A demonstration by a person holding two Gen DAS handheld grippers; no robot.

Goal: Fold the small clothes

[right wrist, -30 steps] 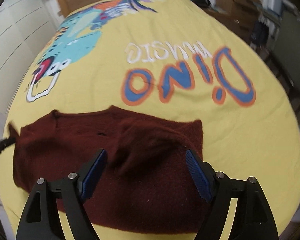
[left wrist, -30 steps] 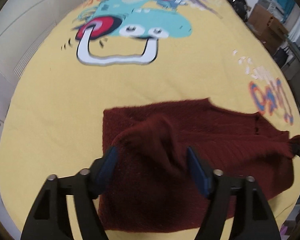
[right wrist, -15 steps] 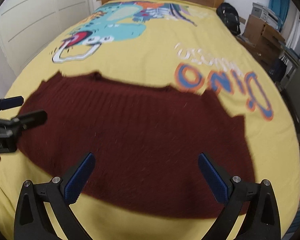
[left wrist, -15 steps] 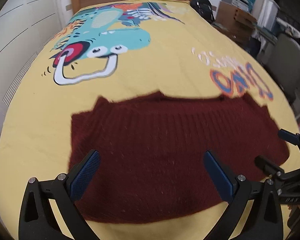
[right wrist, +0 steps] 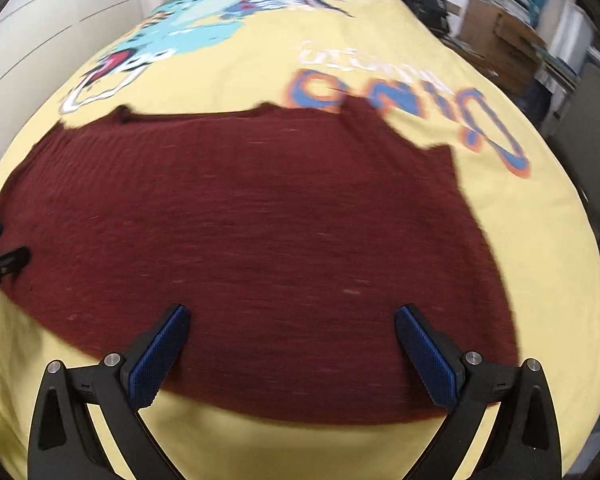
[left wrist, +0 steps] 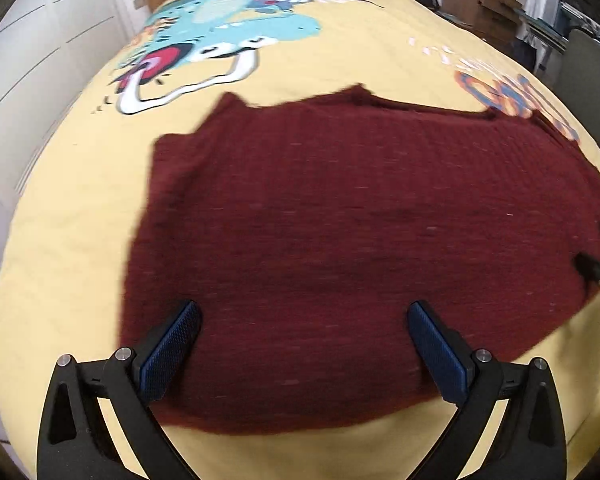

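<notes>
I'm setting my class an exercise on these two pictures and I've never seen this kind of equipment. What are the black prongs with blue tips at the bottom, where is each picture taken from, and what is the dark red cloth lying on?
No robot is here: a person holds a two-finger gripper in each hand, and a wide-angle camera on each looks forward along its fingers. One picture comes from the left gripper, the other from the right gripper. The black prongs are the fingers, and the blue pads are their gripping faces. Both grippers are open and hold nothing.

The dark red cloth is a knitted sweater, spread flat on a bed with a yellow cover printed with a cartoon dinosaur. Each camera also catches the other gripper at the picture's edge, beside the sweater. The pictures are somewhat blurred.
</notes>
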